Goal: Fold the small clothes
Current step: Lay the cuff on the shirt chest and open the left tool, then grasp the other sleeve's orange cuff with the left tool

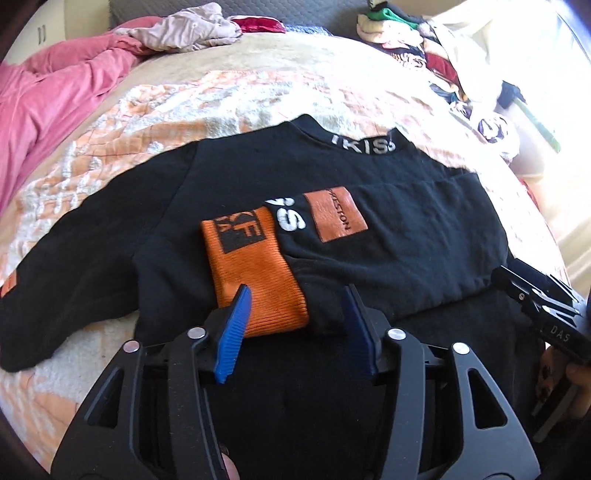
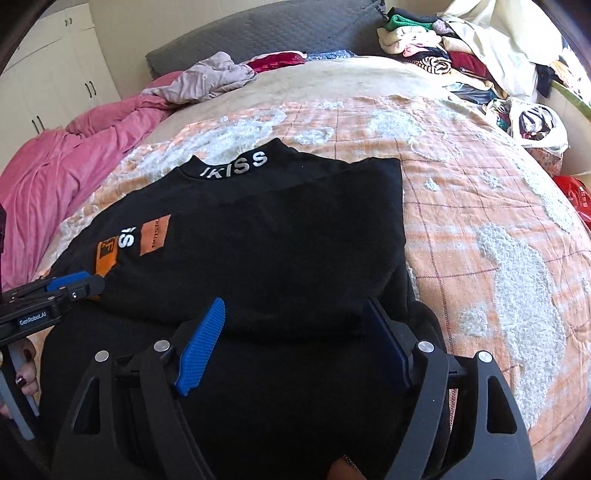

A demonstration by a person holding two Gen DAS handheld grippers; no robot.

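You are working over a bed (image 2: 480,192) covered by an orange-and-white fleecy blanket, with pale wardrobe doors (image 2: 44,85) at far left and a grey padded headboard (image 2: 266,33) behind. On the left side of the bed lies a bunched pink duvet (image 1: 48,96), and a crumpled beige garment (image 1: 184,31) sits at its upper end. Near the middle of the blanket a black sweatshirt (image 2: 280,236) is spread flat, its collar printed "IKISS" pointing away from you. One sleeve with an orange ribbed cuff (image 1: 255,269) is folded inward across the chest, beside an orange patch (image 1: 338,214) and white lettering. The other sleeve stretches out to the left over the blanket. Your left gripper (image 1: 295,310) hangs just above the near end of that orange cuff, blue pads spread apart with the cuff edge and black cloth lying between them; the pads are not pressing on the fabric. To the right, your right gripper (image 2: 295,332) hovers over the near hem of the folded right half, its pads spread wide and clamping nothing. At far right, by a bright window, a heap of mixed clothes (image 2: 443,55) is piled at the bed's corner, and something red (image 2: 576,195) lies past the bed's edge.
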